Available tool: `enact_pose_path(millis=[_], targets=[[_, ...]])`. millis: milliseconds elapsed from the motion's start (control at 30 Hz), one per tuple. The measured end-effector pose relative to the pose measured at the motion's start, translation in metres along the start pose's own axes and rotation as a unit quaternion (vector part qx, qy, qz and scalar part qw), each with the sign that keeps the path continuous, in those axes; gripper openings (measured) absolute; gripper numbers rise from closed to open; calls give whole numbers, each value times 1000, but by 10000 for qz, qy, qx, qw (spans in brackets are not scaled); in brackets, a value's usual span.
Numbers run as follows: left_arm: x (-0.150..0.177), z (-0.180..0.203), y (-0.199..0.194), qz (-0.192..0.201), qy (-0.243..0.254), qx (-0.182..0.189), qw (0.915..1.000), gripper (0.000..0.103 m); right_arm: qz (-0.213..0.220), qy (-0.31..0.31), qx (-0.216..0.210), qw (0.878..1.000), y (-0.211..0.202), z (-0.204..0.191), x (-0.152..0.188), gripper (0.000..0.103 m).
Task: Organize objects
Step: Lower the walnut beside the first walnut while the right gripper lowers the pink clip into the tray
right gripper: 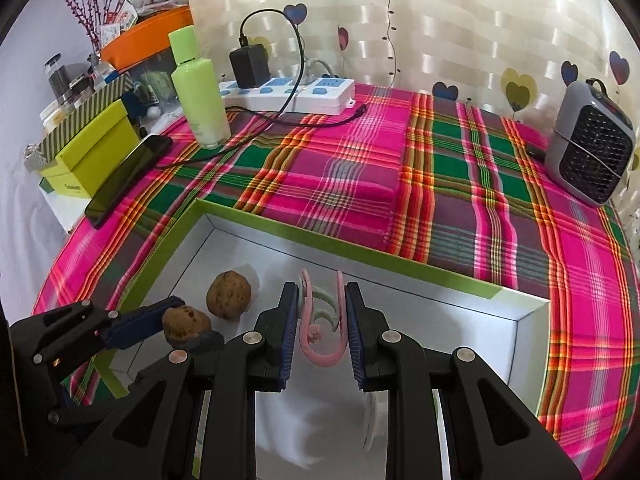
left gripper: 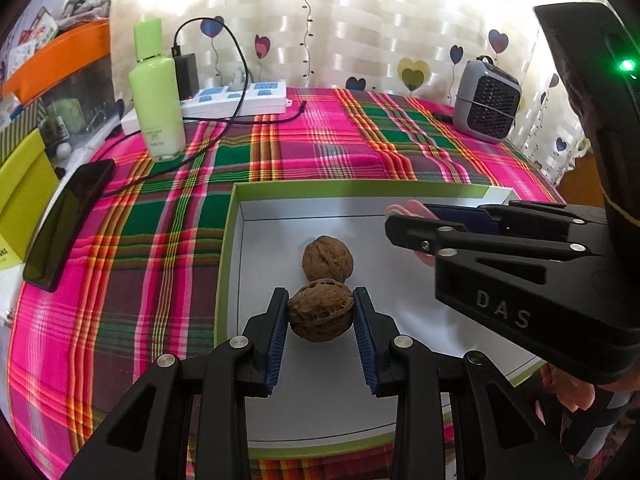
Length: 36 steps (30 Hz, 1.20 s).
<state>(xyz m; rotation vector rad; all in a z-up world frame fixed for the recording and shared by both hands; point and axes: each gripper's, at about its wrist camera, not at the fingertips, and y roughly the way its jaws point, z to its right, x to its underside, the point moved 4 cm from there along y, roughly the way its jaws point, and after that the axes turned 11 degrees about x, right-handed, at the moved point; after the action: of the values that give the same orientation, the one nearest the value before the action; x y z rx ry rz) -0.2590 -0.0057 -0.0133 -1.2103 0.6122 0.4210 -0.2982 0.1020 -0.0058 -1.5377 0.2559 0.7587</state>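
We see a plaid tablecloth (right gripper: 360, 168) with a shallow green-rimmed tray (right gripper: 360, 256) on it. Our left gripper (left gripper: 320, 310) is clamped on a walnut (left gripper: 321, 314) low over the tray floor, just beside a second walnut (left gripper: 328, 258) lying there. Our right gripper (right gripper: 319, 320) pinches a pink hair clip (right gripper: 320, 332) above the tray.

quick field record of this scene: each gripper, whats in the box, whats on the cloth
left gripper: shut on held walnut, over the box
right gripper: shut on pink hair clip, over the box
box: green rim, white inside, holds loose walnut
plaid cloth: green bottle, power strip, phone, grey heater
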Motion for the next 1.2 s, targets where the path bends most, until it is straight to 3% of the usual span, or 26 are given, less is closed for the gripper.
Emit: enact_pose_path(millis=[1067,1200], targets=[[-1,-3,0,7,3,-55,10000,31,-208,71,-69,9997,11,0,2,25],[0,-2,0,1,7,-51,10000,31,-177,104,-78,9998,9,1,2,33]])
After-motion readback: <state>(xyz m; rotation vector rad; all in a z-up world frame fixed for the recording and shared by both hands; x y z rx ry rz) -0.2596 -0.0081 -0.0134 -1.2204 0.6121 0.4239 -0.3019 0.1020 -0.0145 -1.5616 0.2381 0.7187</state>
